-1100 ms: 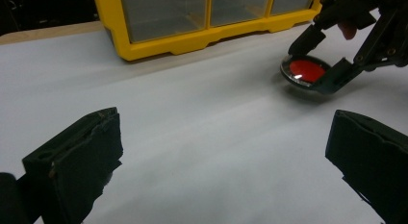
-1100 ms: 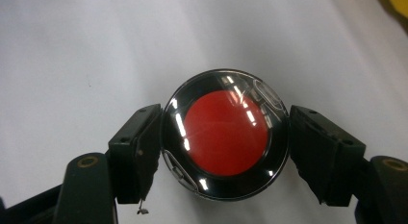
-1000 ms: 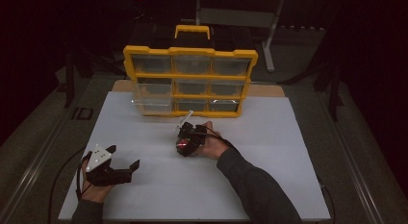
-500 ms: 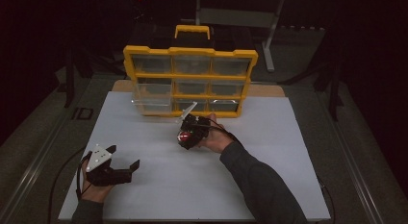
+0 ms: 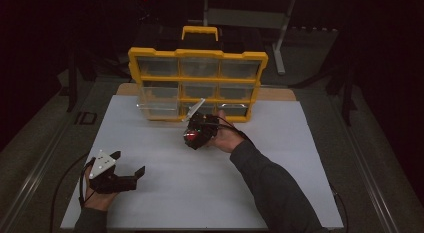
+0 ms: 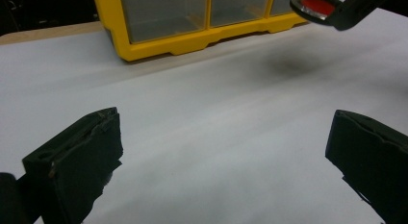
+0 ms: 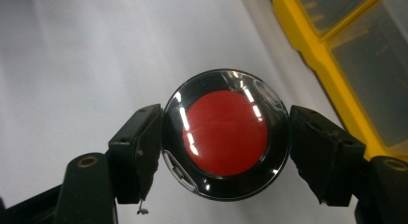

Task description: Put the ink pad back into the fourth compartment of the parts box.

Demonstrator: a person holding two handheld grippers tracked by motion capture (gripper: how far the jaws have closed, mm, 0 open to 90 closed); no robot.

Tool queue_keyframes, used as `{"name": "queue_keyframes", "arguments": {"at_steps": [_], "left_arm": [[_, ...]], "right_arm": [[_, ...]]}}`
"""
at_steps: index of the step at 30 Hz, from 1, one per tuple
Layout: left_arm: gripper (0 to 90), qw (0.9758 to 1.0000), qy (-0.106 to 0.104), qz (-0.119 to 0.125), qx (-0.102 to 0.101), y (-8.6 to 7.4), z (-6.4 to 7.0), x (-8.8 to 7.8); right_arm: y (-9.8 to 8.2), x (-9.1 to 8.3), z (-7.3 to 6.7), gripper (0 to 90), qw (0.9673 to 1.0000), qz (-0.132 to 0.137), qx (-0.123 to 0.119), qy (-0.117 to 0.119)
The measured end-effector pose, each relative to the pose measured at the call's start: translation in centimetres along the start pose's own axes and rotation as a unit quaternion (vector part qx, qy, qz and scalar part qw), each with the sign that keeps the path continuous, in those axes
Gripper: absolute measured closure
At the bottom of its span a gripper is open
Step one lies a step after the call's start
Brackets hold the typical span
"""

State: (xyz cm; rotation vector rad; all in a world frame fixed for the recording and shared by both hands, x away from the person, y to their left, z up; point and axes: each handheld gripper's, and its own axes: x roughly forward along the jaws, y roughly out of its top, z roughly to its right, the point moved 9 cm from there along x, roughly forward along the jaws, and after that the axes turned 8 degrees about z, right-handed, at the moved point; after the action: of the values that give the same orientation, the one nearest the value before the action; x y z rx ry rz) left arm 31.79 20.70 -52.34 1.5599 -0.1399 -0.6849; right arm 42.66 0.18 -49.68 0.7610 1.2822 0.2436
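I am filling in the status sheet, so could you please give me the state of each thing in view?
Right gripper: shut on the red disc.
Red disc: clamped by its rim, lifted off the table.
Left gripper: open, empty.
Yellow organizer: upright; one clear drawer pulled out.

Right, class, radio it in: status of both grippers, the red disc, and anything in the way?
Right gripper shut on red disc, held above the table. Left gripper open, empty. Yellow organizer just ahead.
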Motion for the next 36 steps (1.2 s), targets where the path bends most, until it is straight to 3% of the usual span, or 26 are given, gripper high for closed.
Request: {"name": "queue_keyframes", "arguments": {"at_steps": [36], "left_arm": [[0.0, 1.0, -0.001, 0.001, 0.0, 0.0, 0.0, 0.0]], "right_arm": [[4.0, -3.8, 1.8, 29.2, 0.9992, 0.011, -0.033, -0.019]]}}
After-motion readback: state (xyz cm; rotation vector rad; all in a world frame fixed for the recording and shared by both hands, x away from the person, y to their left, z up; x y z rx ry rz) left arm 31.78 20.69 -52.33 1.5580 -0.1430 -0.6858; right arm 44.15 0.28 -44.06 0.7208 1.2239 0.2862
